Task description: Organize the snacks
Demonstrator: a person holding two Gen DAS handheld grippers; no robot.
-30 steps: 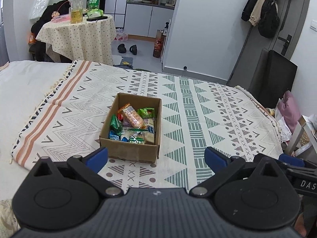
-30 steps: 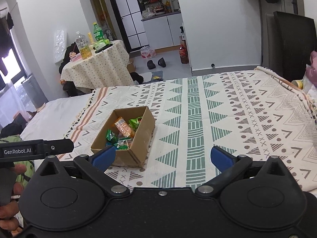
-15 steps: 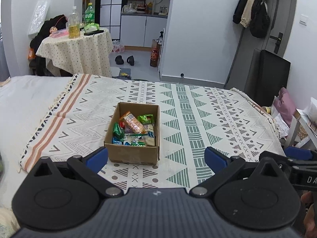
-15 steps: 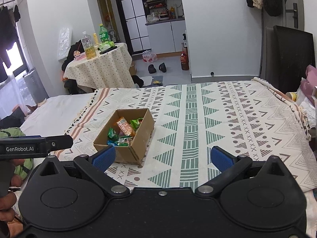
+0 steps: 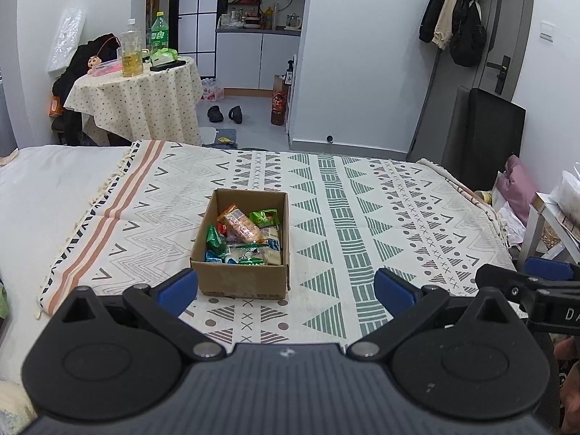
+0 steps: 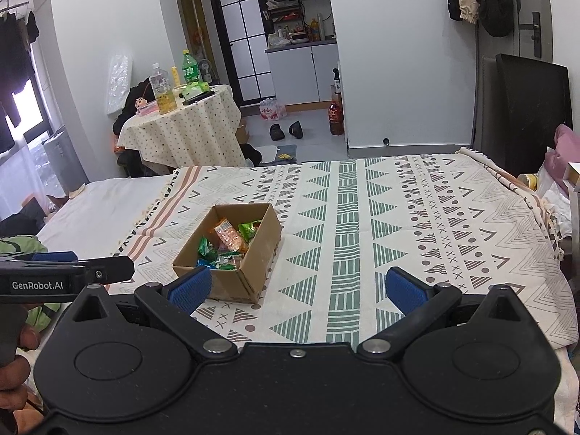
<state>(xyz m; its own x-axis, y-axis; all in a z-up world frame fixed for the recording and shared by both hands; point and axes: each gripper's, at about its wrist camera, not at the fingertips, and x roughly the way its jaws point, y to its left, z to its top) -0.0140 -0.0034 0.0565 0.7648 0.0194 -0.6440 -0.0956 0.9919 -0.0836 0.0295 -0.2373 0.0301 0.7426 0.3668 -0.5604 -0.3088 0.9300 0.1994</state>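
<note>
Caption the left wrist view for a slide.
Open left gripper facing a cardboard box of snack packets on a patterned blanket.

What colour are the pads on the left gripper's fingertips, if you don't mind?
Blue; the pads show best in the left wrist view, mounted on black arms.

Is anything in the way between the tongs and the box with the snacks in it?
Nothing visible is. Both tongs, left and right, are open and empty, held short of the cardboard box. Only bare patterned blanket lies between them and it. The box has no lid, so the snacks can be reached from above.
</note>
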